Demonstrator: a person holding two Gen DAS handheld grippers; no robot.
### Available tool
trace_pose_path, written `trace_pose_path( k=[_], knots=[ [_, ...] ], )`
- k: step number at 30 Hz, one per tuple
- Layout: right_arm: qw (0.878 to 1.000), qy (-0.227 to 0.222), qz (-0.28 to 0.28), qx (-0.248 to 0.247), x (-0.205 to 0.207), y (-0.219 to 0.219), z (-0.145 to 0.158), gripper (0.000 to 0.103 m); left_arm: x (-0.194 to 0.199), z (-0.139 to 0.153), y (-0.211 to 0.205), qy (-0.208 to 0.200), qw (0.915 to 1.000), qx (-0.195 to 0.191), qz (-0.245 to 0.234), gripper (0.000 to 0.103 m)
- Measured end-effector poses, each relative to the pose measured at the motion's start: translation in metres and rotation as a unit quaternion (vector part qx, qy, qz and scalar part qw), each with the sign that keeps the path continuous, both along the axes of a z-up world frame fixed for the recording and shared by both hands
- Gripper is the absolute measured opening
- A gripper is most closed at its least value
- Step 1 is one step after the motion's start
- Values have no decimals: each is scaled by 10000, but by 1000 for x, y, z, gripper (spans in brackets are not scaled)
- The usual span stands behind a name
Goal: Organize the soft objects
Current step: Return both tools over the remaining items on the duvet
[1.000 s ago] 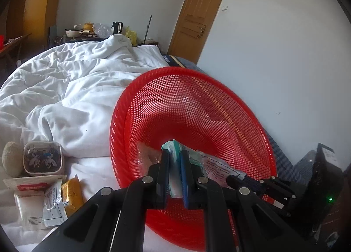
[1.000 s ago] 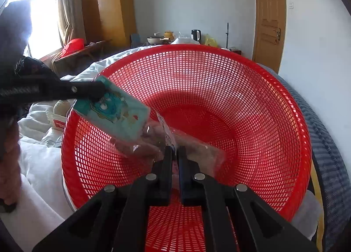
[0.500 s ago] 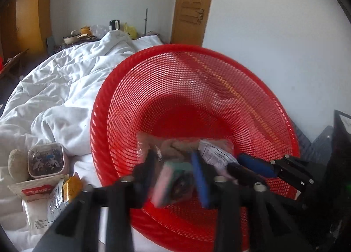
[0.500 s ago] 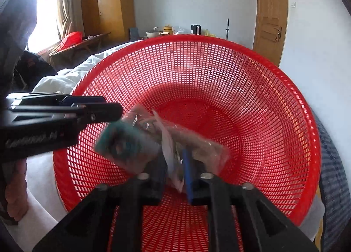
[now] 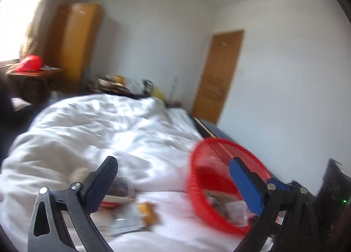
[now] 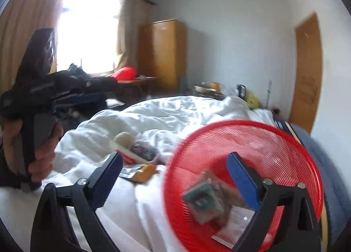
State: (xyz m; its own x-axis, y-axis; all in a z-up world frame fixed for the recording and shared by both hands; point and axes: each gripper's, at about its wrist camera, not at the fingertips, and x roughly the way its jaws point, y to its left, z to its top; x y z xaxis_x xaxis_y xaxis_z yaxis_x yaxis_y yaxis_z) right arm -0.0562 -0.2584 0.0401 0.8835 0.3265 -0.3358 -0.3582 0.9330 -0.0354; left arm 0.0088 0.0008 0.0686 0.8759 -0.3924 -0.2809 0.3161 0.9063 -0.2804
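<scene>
The red mesh basket (image 5: 221,142) (image 6: 243,123) lies tilted on the bed. Inside it are a teal packet (image 6: 201,201), a clear plastic packet (image 6: 221,186) and a white printed packet (image 5: 232,206). My left gripper (image 5: 173,177) hangs above the bed left of the basket, its jaws opening wide with nothing between them. My right gripper (image 6: 175,164) is pulled back over the basket's near left rim, its jaws also opening and holding nothing. The right wrist view shows the left gripper (image 6: 105,90) at far left, held by a hand (image 6: 41,153).
A yellow packet (image 5: 147,210) (image 6: 142,172), white packets (image 5: 122,219), a clear tub (image 6: 142,149) and a round beige thing (image 6: 124,138) lie on the white duvet (image 5: 98,131). A wardrobe (image 6: 162,54), door (image 5: 219,76) and cluttered table (image 6: 210,87) stand behind.
Both grippers went from shut on packets over the basket to wide open. The teal and clear packets dropped into the basket. Both hands drew back and up, with the views swinging towards the bed.
</scene>
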Motion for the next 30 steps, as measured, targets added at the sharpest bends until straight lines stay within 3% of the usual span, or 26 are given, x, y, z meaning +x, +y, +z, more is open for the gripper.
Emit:
trace_pose_path(
  k=[3,7,10,13,16,19,23,26,30],
  knots=[
    [9987,19,413,-289,-4,43,1,97,-10,-25,58,45,9963,-64,858,102],
    [9892,768,1184,-394,14,99,6,97,-4,-66,120,692,9820,-587,1658,102],
    [9837,1101,1245,-694,41,135,9,97,10,-94,151,1194,9680,-1210,1848,102],
    [9821,1173,1288,-718,70,152,-4,97,22,-116,154,1588,9603,-1392,1821,102],
    [9802,1729,960,15,103,137,-34,97,33,-131,139,1877,9614,-1268,1560,102],
    [9642,2383,882,763,131,135,-55,97,36,-131,129,1903,9652,-1095,1417,102],
    [9665,2404,810,380,131,151,-66,97,42,-131,120,2064,9660,-883,1285,102],
    [9738,2232,417,118,130,147,-66,96,54,-132,107,2258,9656,-638,1124,102],
    [9644,2618,361,15,148,141,-85,96,78,-132,83,2550,9641,-148,731,102]
  ],
)
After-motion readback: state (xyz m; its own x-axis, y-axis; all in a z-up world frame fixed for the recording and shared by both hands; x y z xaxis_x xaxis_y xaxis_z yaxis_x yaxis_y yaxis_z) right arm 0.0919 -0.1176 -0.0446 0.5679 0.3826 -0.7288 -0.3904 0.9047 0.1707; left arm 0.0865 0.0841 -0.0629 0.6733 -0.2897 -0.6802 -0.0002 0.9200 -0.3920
